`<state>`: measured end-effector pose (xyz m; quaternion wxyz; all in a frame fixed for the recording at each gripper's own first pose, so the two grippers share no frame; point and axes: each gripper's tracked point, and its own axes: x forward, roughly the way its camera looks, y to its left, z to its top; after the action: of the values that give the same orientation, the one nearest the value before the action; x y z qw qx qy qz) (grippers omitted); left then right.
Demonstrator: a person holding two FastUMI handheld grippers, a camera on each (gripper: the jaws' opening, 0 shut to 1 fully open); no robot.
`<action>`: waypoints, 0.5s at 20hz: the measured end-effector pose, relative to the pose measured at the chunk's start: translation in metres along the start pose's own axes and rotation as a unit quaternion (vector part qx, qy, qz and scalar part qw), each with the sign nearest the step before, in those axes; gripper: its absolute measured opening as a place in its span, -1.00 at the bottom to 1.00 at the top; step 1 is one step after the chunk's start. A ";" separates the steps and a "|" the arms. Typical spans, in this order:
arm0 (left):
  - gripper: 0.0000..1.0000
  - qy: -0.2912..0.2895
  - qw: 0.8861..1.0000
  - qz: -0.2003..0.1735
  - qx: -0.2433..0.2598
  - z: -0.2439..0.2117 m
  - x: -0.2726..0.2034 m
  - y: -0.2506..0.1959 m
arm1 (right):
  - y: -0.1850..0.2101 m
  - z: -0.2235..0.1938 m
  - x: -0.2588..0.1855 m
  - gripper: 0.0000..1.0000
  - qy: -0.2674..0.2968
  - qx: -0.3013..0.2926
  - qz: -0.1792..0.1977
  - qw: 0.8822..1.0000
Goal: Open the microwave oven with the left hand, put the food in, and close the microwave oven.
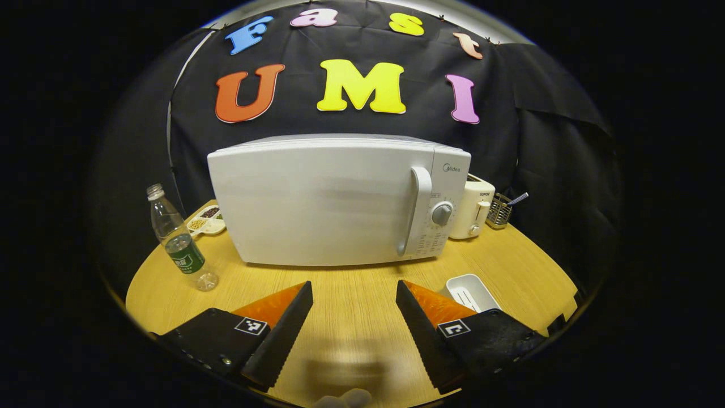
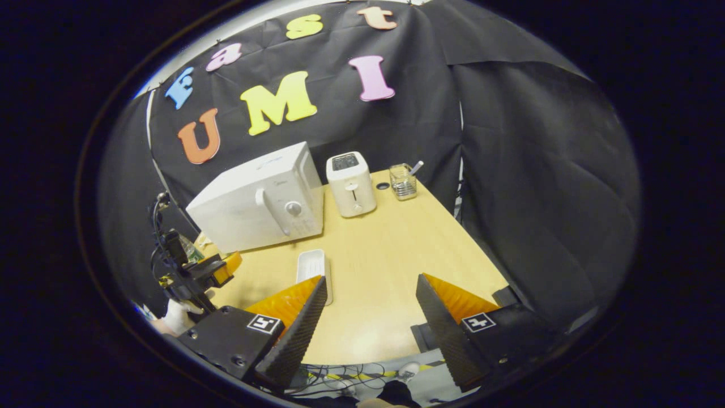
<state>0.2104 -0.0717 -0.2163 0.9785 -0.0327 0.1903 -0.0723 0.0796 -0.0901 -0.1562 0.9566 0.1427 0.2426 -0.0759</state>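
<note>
A round wooden bench [image 1: 362, 294] carries one white microwave oven [image 1: 334, 201], its door closed and facing the front edge, which would leave the door free to swing open toward the person. One vertical handle [image 1: 418, 209] runs down the door's right side beside a single dial [image 1: 442, 214], within apparent reach of the left hand-held gripper [image 1: 354, 317], which hovers low over the bench with its jaws spread wide and nothing between them. One white toaster [image 1: 472, 207] and one wire utensil holder [image 1: 499, 211] stand just beside the oven's control side, out of the door's way. One white rectangular tray [image 1: 470, 292], seemingly the food's container, lies in front of the oven near the right; whether it holds food cannot be told. The right hand-held gripper [image 2: 371, 317], jaws likewise wide and empty, is raised above the bench's near edge. At the oven's hinge side stand one clear water bottle [image 1: 180, 241] and one divided snack dish [image 1: 208, 220].
</note>
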 end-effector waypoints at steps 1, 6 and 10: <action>0.86 -0.007 1.000 0.000 0.000 0.006 -0.012 0.002 | 0.008 0.001 0.002 0.82 -0.003 -0.004 0.006 1.000; 0.87 -0.053 0.998 0.006 -0.031 0.063 -0.083 0.023 | 0.056 0.023 -0.007 1.00 -0.044 -0.027 0.031 0.998; 0.86 -0.120 0.992 0.035 -0.019 0.122 -0.146 0.060 | 0.103 0.056 -0.031 1.00 -0.107 -0.043 0.053 0.992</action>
<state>0.1297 0.0141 -0.0555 0.9954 -0.0533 0.0739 -0.0299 0.0994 -0.0070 -0.0698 0.9850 0.1050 0.1337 -0.0290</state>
